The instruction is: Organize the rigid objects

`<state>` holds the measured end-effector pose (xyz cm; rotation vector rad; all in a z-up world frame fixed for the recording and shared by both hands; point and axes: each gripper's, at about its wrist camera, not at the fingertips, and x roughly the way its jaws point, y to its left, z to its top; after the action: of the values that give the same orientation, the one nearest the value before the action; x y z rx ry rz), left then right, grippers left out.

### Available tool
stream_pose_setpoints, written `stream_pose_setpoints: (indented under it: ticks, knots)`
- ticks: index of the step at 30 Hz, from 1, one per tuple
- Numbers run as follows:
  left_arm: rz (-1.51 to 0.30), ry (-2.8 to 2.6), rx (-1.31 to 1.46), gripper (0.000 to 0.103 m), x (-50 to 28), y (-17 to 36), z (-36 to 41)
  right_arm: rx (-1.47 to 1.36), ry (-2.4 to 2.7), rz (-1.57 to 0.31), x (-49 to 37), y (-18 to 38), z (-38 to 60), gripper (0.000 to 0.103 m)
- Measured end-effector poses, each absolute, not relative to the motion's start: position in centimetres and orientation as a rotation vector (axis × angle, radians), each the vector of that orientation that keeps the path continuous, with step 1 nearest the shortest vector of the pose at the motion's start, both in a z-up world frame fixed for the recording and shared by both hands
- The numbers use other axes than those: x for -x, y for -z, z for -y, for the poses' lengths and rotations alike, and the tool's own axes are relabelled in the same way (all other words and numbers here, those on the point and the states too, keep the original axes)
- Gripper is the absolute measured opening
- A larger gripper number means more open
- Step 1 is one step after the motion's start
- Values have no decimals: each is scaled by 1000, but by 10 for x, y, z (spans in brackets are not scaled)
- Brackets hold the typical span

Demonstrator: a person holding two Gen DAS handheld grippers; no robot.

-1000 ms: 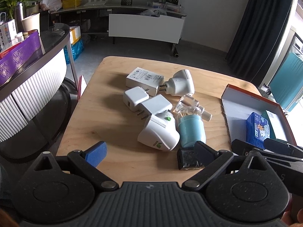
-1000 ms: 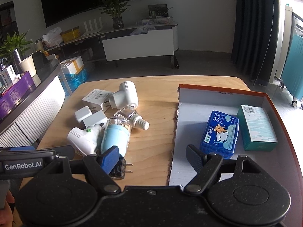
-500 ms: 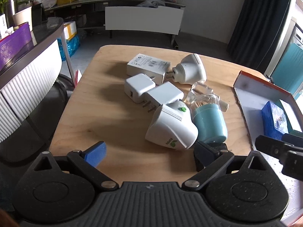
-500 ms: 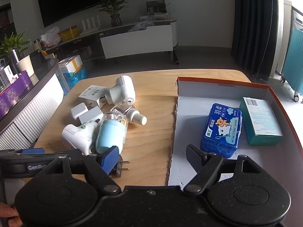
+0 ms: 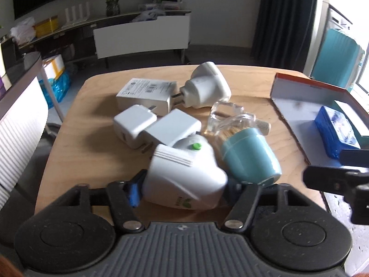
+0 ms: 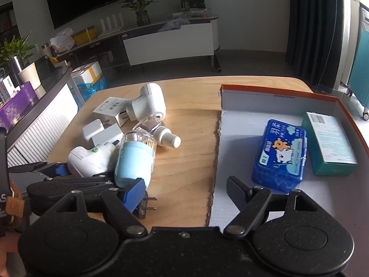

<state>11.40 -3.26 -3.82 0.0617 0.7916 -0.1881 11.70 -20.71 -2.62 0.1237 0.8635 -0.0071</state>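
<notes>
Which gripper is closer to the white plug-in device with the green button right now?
Left. The left gripper is closing with the white plug-in device between its fingers. The right gripper stands open off to the side, over the edge of the box.

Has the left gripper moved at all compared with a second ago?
Yes. The left gripper has come forward and down over the wooden table to the white plug-in device with the green button, and its jaws are closing around it.

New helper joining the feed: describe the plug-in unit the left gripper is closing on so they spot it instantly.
On the wooden table, left of the box, find the pile of white chargers. The unit lies at its near edge, beside the blue jar, between the left gripper jaws. Only it has a green button.
</notes>
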Motion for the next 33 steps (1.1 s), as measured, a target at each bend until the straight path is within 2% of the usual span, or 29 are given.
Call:
stream_pose_setpoints:
  ticks: [19, 20, 22, 24, 27, 33]
  knots:
    - [-707, 117, 177, 64, -94, 15, -26, -109, -143, -909, -180, 45, 164, 91]
    - [-703, 114, 183, 64, -94, 14, -28, -109, -140, -913, -182, 48, 162, 89]
    - [-701, 113, 192, 64, -95, 15, -30, -116, -140, -929, -188, 55, 161, 75]
    - [-704, 114, 206, 64, -96, 16, -31, -101, -148, -926, -190, 60, 159, 66]
    - [-704, 118, 208, 64, -96, 16, -30, -86, -150, -924, -190, 58, 157, 58]
    - [-694, 137, 217, 63, -92, 9, -28, -105, -156, -857, -172, 38, 161, 58]
